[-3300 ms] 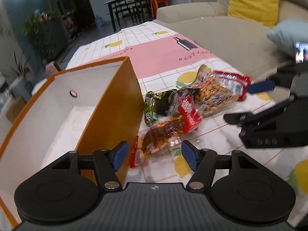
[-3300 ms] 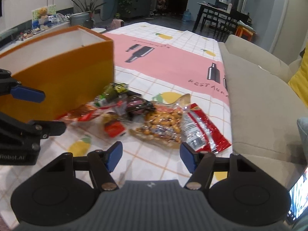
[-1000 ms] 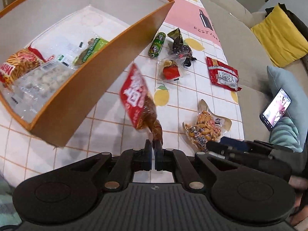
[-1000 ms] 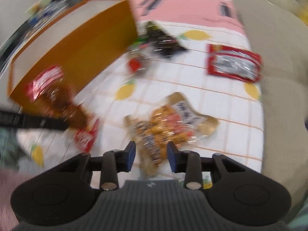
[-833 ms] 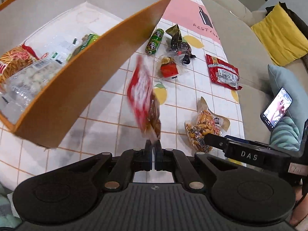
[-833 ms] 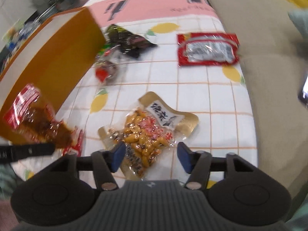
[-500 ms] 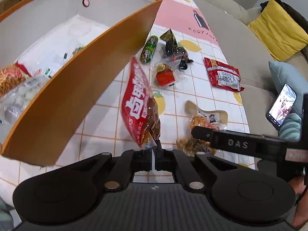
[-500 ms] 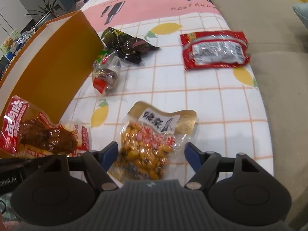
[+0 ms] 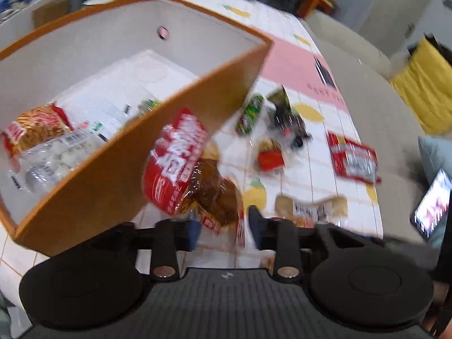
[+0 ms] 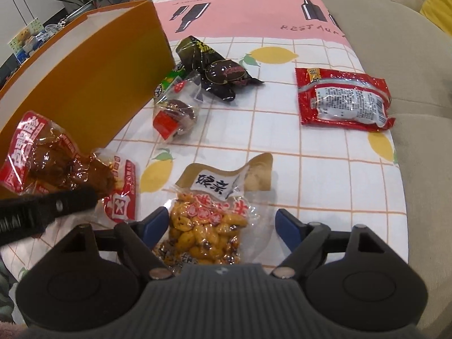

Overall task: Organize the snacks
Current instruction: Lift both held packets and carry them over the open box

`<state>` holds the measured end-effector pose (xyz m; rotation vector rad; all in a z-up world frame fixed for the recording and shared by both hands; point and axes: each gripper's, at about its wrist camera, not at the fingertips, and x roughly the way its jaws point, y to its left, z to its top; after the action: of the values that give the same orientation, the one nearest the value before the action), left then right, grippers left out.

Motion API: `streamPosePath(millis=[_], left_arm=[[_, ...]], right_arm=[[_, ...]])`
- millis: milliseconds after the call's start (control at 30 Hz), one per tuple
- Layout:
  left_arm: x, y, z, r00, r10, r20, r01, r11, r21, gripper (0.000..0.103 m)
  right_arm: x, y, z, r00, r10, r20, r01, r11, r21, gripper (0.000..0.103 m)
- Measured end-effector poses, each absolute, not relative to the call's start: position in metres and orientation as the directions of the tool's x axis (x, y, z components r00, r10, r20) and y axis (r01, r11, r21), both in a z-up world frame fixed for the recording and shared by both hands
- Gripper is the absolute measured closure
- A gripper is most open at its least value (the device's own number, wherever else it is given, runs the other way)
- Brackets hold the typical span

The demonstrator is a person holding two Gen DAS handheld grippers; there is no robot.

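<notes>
Both claws are seen with their jaws spread apart. At the left gripper (image 9: 224, 230) the blue pads are parted on either side of a red and clear plastic packet of dark brown braised meat (image 9: 192, 166); the view is blurred, and whether the pads touch the packet cannot be told. The packet is seen in front of the near outer wall of the orange cardboard box with a white inside (image 9: 118, 166), at the box's near right side. Inside the box, at the near left, an orange and red snack bag (image 9: 34, 132) and a clear bag of pale round pieces (image 9: 59, 155) are seen lying together.

The right gripper (image 10: 220, 227) is held open over the near end of a clear and gold pouch of yellow coated nuts (image 10: 214, 212), which lies flat on the white checked tablecloth with lemon prints (image 10: 325, 175). Nothing is gripped by it. Farther off, just beside the box's right corner, a green tube-shaped snack (image 10: 168, 83), a dark glossy wrapper pile (image 10: 217, 70) and a small clear bag with a red label (image 10: 173, 115) are clustered. A flat red foil packet with a silver panel (image 10: 343, 100) lies well apart at the far right, near the beige sofa (image 10: 395, 34).
</notes>
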<state>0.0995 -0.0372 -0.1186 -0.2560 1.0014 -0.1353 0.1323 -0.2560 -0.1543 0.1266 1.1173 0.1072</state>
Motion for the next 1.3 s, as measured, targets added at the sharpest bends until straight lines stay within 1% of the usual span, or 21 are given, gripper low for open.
streamPosePath(millis=[33,167,333,433,533,633,700,800,833,867,900,933,1000,1100,1133,1167,1200,1233,1267,1300], left_arm=[[0.099,-0.037,-0.117,0.551,-0.22,-0.805,-0.019,0.961,-0.276,0.049],[0.1,-0.035,-0.115,0.6,-0.184,-0.779,-0.053,0.962,-0.268,0.048],[0.111,-0.039,-0.128,0.576,-0.161,-0.801,-0.086,0.963,-0.255,0.047],[0.117,-0.038,-0.134,0.58,-0.161,-0.799,-0.128,0.95,-0.285,0.038],[0.125,-0.041,-0.14,0.572,-0.152,-0.806,-0.158,0.944,-0.291,0.033],[0.131,-0.046,-0.145,0.561,-0.139,-0.816,-0.179,0.942,-0.284,0.03],[0.134,-0.049,-0.149,0.544,-0.129,-0.829,-0.193,0.942,-0.273,0.03],[0.137,-0.049,-0.154,0.52,-0.14,-0.843,-0.194,0.941,-0.276,0.034],[0.136,-0.048,-0.154,0.521,-0.144,-0.841,-0.189,0.942,-0.278,0.039],[0.136,-0.047,-0.153,0.522,-0.146,-0.841,-0.186,0.942,-0.279,0.043],[0.136,-0.046,-0.152,0.519,-0.145,-0.842,-0.184,0.943,-0.276,0.048],[0.136,-0.045,-0.151,0.514,-0.152,-0.844,-0.178,0.944,-0.279,0.048],[0.135,-0.043,-0.149,0.52,-0.172,-0.837,-0.167,0.94,-0.297,0.049],[0.132,-0.04,-0.142,0.533,-0.201,-0.822,-0.144,0.936,-0.322,0.052],[0.132,-0.04,-0.14,0.538,-0.207,-0.817,-0.134,0.936,-0.326,0.072],[0.132,-0.042,-0.138,0.539,-0.233,-0.81,-0.112,0.933,-0.343,0.075],[0.131,-0.042,-0.135,0.532,-0.253,-0.808,-0.099,0.929,-0.357,0.077],[0.129,-0.044,-0.132,0.538,-0.248,-0.806,-0.087,0.934,-0.346,0.077],[0.127,-0.047,-0.129,0.546,-0.245,-0.801,-0.067,0.94,-0.333,0.077],[0.125,-0.048,-0.126,0.555,-0.246,-0.794,-0.045,0.945,-0.324,0.077]], right_arm=[[0.132,-0.255,-0.155,0.434,0.15,-0.888,-0.025,0.988,0.154,0.022],[0.132,-0.255,-0.155,0.436,0.152,-0.887,-0.035,0.988,0.152,0.022],[0.131,-0.254,-0.155,0.437,0.156,-0.886,-0.046,0.987,0.151,0.022],[0.13,-0.252,-0.155,0.437,0.157,-0.886,-0.056,0.988,0.147,0.021],[0.129,-0.25,-0.156,0.434,0.156,-0.887,-0.074,0.988,0.138,0.019],[0.129,-0.248,-0.156,0.43,0.158,-0.889,-0.083,0.987,0.135,0.017],[0.128,-0.247,-0.156,0.43,0.159,-0.889,-0.09,0.987,0.133,0.016],[0.128,-0.248,-0.155,0.432,0.16,-0.888,-0.096,0.987,0.131,0.02],[0.128,-0.248,-0.155,0.431,0.165,-0.887,-0.098,0.986,0.135,0.022],[0.127,-0.248,-0.154,0.432,0.172,-0.885,-0.103,0.985,0.141,0.028],[0.127,-0.248,-0.153,0.434,0.178,-0.883,-0.108,0.983,0.145,0.029],[0.126,-0.247,-0.152,0.434,0.176,-0.884,-0.108,0.984,0.143,0.03],[0.125,-0.248,-0.151,0.434,0.182,-0.882,-0.11,0.983,0.149,0.038],[0.124,-0.252,-0.149,0.433,0.2,-0.879,-0.1,0.98,0.174,0.044],[0.123,-0.254,-0.149,0.431,0.206,-0.878,-0.099,0.979,0.181,0.044],[0.123,-0.254,-0.149,0.431,0.208,-0.878,-0.098,0.978,0.183,0.044],[0.122,-0.255,-0.148,0.431,0.207,-0.878,-0.096,0.978,0.183,0.045],[0.122,-0.255,-0.147,0.435,0.204,-0.877,-0.094,0.979,0.182,0.047],[0.12,-0.256,-0.145,0.445,0.205,-0.872,-0.09,0.979,0.184,0.059],[0.119,-0.259,-0.141,0.469,0.215,-0.856,-0.083,0.976,0.199,0.062]])
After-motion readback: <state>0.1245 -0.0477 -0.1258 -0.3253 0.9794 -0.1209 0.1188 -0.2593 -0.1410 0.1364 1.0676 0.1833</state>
